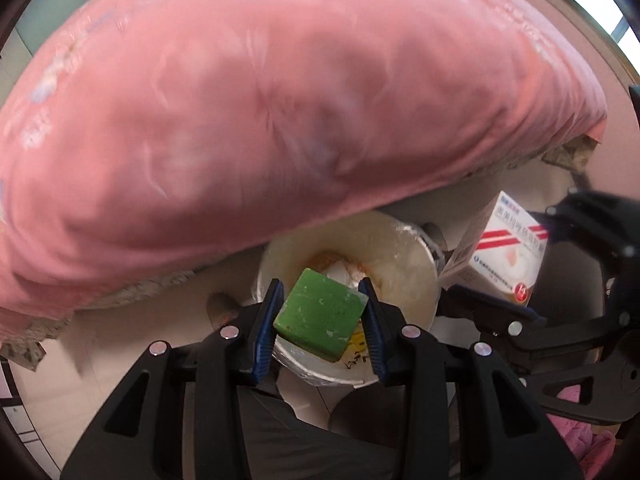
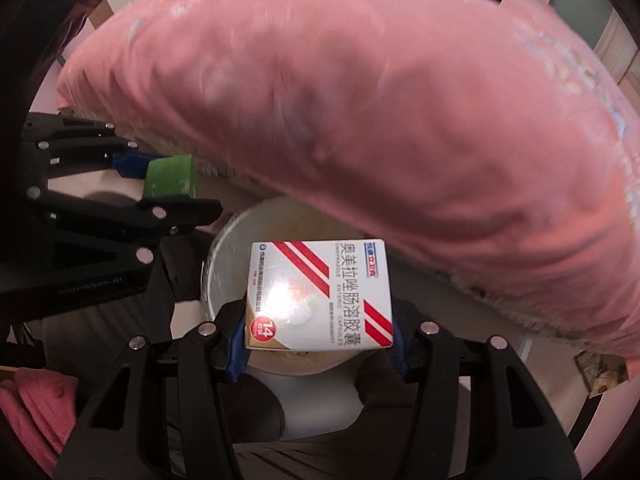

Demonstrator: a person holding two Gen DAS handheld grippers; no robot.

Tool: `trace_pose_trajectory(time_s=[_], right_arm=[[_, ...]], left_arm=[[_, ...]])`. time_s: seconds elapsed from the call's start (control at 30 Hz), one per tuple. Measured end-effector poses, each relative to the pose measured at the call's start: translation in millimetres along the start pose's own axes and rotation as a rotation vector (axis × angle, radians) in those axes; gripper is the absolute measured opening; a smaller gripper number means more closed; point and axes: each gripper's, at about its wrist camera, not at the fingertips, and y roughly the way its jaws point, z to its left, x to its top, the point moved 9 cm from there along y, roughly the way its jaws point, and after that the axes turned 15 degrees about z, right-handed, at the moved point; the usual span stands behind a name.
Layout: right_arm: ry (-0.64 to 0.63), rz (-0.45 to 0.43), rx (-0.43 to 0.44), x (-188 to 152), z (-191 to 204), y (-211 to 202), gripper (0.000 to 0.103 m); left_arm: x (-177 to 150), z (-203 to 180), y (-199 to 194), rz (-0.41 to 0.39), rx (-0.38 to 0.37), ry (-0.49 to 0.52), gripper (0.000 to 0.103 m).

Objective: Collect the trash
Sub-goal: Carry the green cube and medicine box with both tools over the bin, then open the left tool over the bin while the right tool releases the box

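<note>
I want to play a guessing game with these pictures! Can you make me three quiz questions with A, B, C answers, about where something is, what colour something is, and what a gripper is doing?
1. Where is the green block?
A. On the floor
B. Between the left gripper fingers, above the white cup
C. On top of the pink cushion

2. What colour are the stripes on the medicine box?
A. Red
B. Blue
C. Yellow

3. What is the right gripper doing?
A. Hanging open with nothing in it
B. Squeezing the cushion
C. Gripping the medicine box

Answers:
1 B, the left wrist view shows the block pinched between the blue pads with the cup's mouth behind it.
2 A, slanted red bars cross the white box.
3 C, the pads press on both sides of the box.
</note>
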Motion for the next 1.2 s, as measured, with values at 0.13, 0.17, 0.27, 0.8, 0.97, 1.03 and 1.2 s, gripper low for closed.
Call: trace_pose_trajectory(time_s=[0.13,0.17,0.27,0.8,0.97,1.03,1.2], right_arm=[[-0.010,0.048,0.020,-3,3,31,0.055],[-0.013,0.063,0.026,-4,4,39,0.055],[-0.019,0.115,0.045,-8,7,67,0.055],[0.037,0.315,0.126,-11,13,166,0.055],[0.084,0.357,0.174,-8,12,188,0.055],[0.096,0.369,0.188,-8,11,195,0.055],[0.113,0.400,0.196,-8,7,209,0.057]], left_arm=[[0,2,30,0.053,-0.027,-0.027,0.041],[-1,3,36,0.063,-0.034,-0.032,0.041],[-1,3,57,0.099,-0.054,-0.046,0.041],[9,3,149,0.262,-0.162,-0.126,0.041],[11,3,175,0.312,-0.193,-0.154,0.041],[11,1,185,0.332,-0.210,-0.163,0.041],[8,0,205,0.383,-0.256,-0.206,0.043]])
